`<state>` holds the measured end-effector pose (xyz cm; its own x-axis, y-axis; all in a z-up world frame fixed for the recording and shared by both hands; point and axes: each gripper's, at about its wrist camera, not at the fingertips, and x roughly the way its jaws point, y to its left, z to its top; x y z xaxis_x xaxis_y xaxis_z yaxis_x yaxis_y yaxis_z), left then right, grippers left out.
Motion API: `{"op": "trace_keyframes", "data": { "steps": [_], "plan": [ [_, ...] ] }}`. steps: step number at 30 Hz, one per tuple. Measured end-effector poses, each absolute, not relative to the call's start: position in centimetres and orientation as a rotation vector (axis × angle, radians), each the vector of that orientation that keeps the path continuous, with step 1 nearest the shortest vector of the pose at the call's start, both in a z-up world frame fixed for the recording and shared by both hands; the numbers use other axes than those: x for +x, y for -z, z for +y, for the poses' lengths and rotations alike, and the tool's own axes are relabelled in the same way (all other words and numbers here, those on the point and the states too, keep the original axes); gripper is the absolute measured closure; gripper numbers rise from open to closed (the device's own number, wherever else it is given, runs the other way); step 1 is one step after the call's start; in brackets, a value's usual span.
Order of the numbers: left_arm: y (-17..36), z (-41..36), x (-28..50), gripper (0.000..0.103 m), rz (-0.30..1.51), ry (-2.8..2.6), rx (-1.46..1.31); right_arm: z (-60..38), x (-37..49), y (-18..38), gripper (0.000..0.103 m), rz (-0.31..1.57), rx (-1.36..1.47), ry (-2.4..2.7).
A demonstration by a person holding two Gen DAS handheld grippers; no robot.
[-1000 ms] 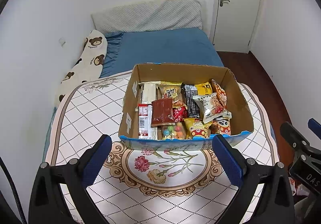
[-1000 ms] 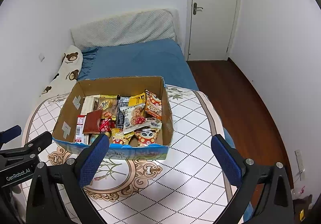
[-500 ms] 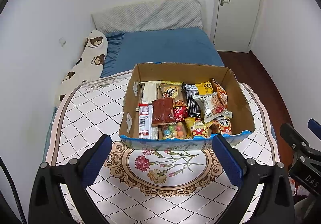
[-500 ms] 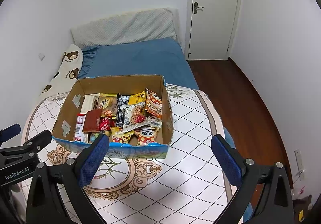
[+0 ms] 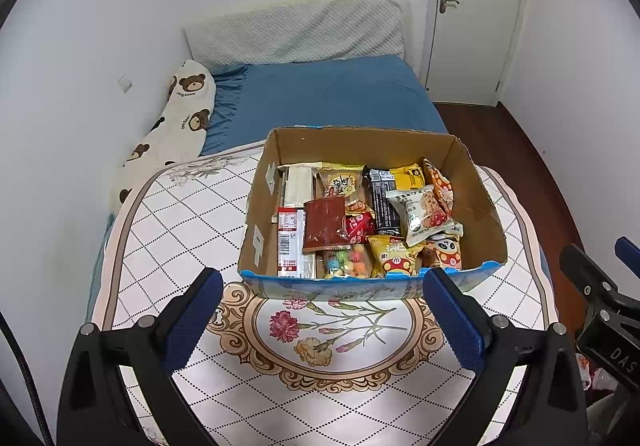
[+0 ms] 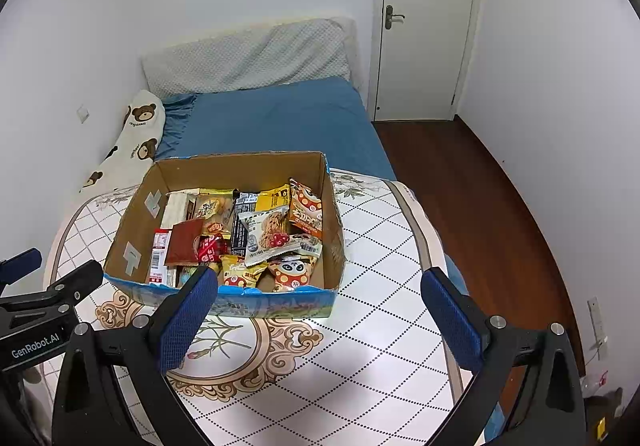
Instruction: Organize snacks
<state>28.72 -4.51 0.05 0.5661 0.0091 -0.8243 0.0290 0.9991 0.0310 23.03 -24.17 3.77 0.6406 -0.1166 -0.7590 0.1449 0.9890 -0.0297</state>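
Note:
An open cardboard box (image 5: 476, 190) (image 6: 136, 230) stands on the patterned table, packed with several snack packets. Among them are a brown-red sachet (image 5: 325, 222) (image 6: 183, 242), a white cookie packet (image 5: 424, 210) (image 6: 272, 232), a panda-print bag (image 5: 444, 248) (image 6: 294, 272) and a black bar (image 5: 382, 202). My left gripper (image 5: 322, 320) hovers open in front of the box's near wall, nothing between its blue pads. My right gripper (image 6: 320, 322) is open too, near the box's front right corner, holding nothing.
The table wears a white quilted cover (image 5: 168, 230) (image 6: 384, 310) with a floral medallion. Behind it lies a bed with a blue sheet (image 5: 328, 90), a bear-print pillow (image 5: 180, 122) and a grey headboard. A white door (image 6: 424, 22) and wooden floor (image 6: 480, 206) are at the right.
The right gripper view has crept slightly towards the box. The left gripper and the snacks have hardly moved.

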Motion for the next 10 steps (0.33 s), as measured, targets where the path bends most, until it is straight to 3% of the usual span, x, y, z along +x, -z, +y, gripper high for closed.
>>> {"op": "trace_keyframes", "data": {
  "steps": [10],
  "plan": [
    [-0.33, -4.57, 28.55, 0.0, 0.951, 0.017, 0.053, -24.13, 22.75, -3.69, 0.0, 0.863, 0.041, 0.154]
  ]
}}
